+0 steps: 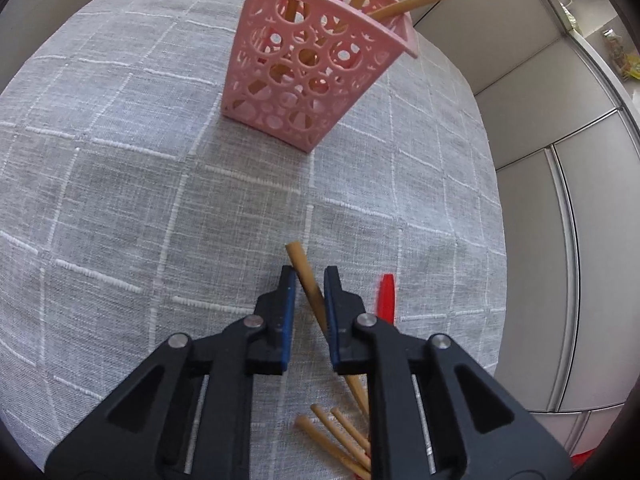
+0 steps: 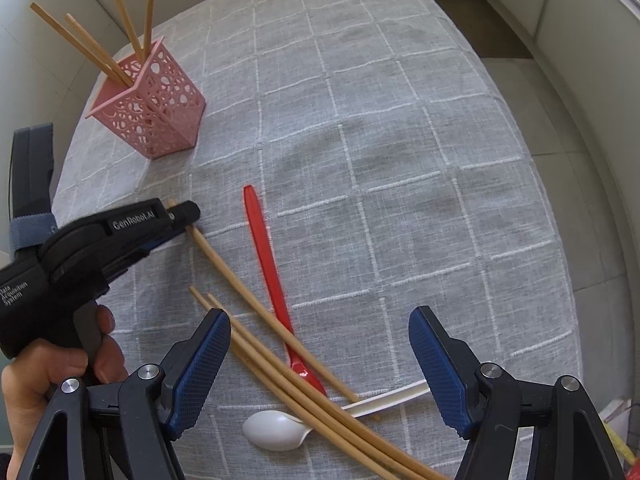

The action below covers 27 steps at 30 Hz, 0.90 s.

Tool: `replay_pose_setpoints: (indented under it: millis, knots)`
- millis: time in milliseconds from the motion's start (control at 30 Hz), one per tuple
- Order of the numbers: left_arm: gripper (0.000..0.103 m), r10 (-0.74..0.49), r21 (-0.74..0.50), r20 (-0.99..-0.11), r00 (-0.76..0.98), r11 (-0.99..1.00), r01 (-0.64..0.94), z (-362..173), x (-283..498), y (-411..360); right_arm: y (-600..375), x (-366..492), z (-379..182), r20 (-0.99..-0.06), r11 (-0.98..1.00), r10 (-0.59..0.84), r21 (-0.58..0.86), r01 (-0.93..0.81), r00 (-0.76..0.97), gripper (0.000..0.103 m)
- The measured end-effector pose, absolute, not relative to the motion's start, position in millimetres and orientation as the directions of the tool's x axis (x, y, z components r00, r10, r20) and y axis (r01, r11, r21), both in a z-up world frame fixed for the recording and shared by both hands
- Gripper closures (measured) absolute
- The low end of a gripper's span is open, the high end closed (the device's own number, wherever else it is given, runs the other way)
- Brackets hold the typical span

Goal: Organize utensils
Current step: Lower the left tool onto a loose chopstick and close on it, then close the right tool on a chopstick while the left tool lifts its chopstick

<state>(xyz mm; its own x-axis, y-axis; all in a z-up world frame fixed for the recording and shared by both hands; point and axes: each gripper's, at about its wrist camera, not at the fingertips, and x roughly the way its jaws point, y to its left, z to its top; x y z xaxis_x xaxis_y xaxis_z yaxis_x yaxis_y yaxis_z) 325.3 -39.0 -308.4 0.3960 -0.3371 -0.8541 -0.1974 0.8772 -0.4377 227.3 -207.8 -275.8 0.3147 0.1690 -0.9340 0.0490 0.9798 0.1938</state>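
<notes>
Four chopsticks [image 2: 120,20] stand in the pink holder [image 2: 156,108] at the far left of the bench [image 2: 400,160], leaning out over its rim. Nearer than the holder, the left gripper [image 1: 310,280] has its fingers [image 1: 289,312] clenched on the end of a single chopstick [image 2: 256,300], which slants away from the holder across the red fork [image 2: 268,264]. A hand [image 2: 48,380] holds that gripper by its handle. Three more chopsticks [image 2: 304,396] lie loose on the grey checked cloth, still farther from the holder, their far ends crossing a white spoon [image 2: 276,430]. The right gripper [image 2: 320,360] hangs over that pile with its fingers released and wide apart, nothing between them, well away from the holder.
</notes>
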Motion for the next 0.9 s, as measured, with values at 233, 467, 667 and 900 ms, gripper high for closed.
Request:
replay_pose_setpoints:
  millis: [233,467,667,900]
  knots:
    - [0.092,-0.366,-0.524,-0.782,0.504,0.824,-0.215,-277.6,324.4,-7.7,-212.9,227.3,-278.5,-0.937,0.981,0.161,0.187,0.057,0.311,0.025]
    - [0.095,-0.37,-0.603,-0.691,0.621,0.769,-0.212,-225.1,308.8,49.8,-207.7,227.8,-279.1,-0.936,0.981,0.171,0.19,0.033,0.308,0.025]
    - [0.095,-0.302,-0.582,-0.632,0.714,0.793,-0.18,-182.7,280.3,82.1,-193.7,228.8,-280.3,-0.929,0.976,0.212,0.218,-0.015,0.303,0.03]
    - [0.095,-0.204,-0.464,-0.612,0.764,0.875,-0.139,-153.6,256.7,102.1,-162.0,232.0,-296.5,-0.934,0.958,0.284,0.266,-0.11,0.216,0.064]
